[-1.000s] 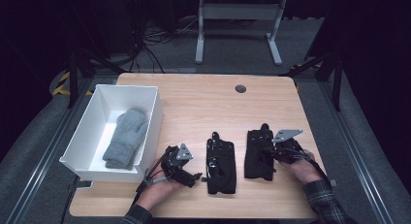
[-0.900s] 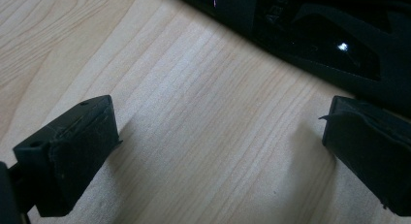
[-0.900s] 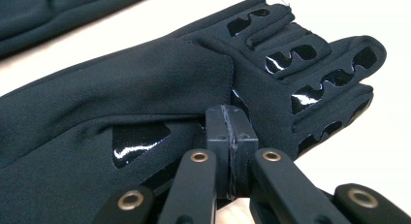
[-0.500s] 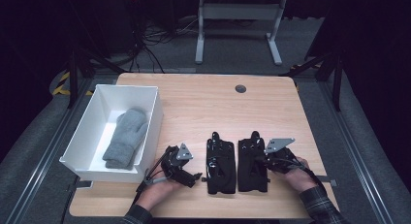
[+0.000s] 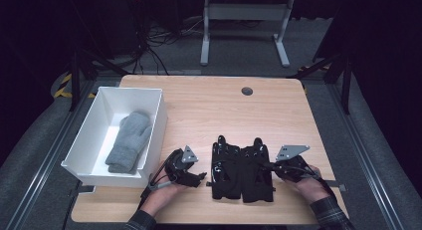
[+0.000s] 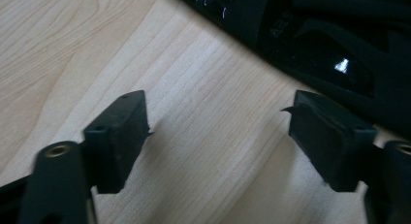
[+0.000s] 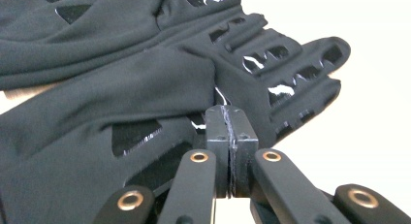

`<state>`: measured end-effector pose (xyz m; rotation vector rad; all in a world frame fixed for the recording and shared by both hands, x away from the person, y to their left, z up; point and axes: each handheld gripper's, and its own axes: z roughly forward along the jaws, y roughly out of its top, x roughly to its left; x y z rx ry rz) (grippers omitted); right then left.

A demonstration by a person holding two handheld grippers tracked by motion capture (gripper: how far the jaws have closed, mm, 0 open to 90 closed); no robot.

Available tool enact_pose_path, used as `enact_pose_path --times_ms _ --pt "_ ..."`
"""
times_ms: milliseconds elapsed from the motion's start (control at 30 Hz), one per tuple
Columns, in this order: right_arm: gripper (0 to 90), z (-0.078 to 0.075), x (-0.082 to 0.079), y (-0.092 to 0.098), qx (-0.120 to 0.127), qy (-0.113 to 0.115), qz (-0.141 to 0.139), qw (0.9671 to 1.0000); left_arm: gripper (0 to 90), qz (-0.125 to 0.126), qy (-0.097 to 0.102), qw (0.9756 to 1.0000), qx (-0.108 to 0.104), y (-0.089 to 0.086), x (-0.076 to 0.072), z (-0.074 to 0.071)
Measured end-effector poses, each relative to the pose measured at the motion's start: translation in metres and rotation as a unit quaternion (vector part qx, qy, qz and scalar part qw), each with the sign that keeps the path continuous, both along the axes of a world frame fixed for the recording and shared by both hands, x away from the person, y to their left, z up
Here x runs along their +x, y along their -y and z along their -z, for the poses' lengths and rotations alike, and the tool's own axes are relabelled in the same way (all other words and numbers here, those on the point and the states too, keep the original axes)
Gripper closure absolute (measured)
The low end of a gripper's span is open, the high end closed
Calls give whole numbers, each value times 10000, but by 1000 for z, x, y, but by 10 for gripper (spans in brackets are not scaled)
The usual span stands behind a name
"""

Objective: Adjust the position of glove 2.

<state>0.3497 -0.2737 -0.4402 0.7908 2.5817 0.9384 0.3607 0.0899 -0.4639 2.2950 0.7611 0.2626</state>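
Observation:
Two black gloves lie side by side near the table's front edge, the left glove (image 5: 224, 166) touching the right glove (image 5: 256, 172). My right gripper (image 5: 271, 166) is shut on the right glove's edge. In the right gripper view the jaws (image 7: 230, 115) are pressed together at that glove's (image 7: 97, 151) fabric, with the other glove (image 7: 97, 25) beyond. My left gripper (image 5: 201, 176) rests just left of the left glove. It stands open (image 6: 218, 112) over bare wood, its jaws have just been closing, and the glove (image 6: 315, 35) lies past its pads.
A white bin (image 5: 87, 135) stands at the table's left edge and holds a grey mitten (image 5: 128, 140). A round grommet hole (image 5: 247, 91) sits near the far edge of the wooden table (image 5: 209, 110). A desk frame and cables lie on the floor behind.
My right gripper has moved left and dragged the right glove with it until it lies against the left glove. The left hand has stayed where it was.

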Motion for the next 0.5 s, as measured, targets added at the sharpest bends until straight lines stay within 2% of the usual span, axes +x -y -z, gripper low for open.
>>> enact_pose_path --times_ms 67,133,200,267,333,500 --pt "900 0 -2 4 18 -4 38 10000 313 -13 -91 9997 -209 2 2 -5" --pt "900 1 -5 7 22 -28 75 10000 321 -10 -208 9993 -308 7 6 -8" --pt "900 2 -6 10 27 -45 94 9999 365 -27 -220 9991 -353 12 10 -10" --pt "900 3 -8 11 19 -70 100 9999 424 -30 -365 9988 -339 17 13 -10" --pt "900 4 -9 13 24 -74 122 9999 469 0 -408 9988 -281 22 16 -10" --pt "900 5 -9 17 35 -104 149 9998 555 -12 -596 9976 -365 30 21 -9"
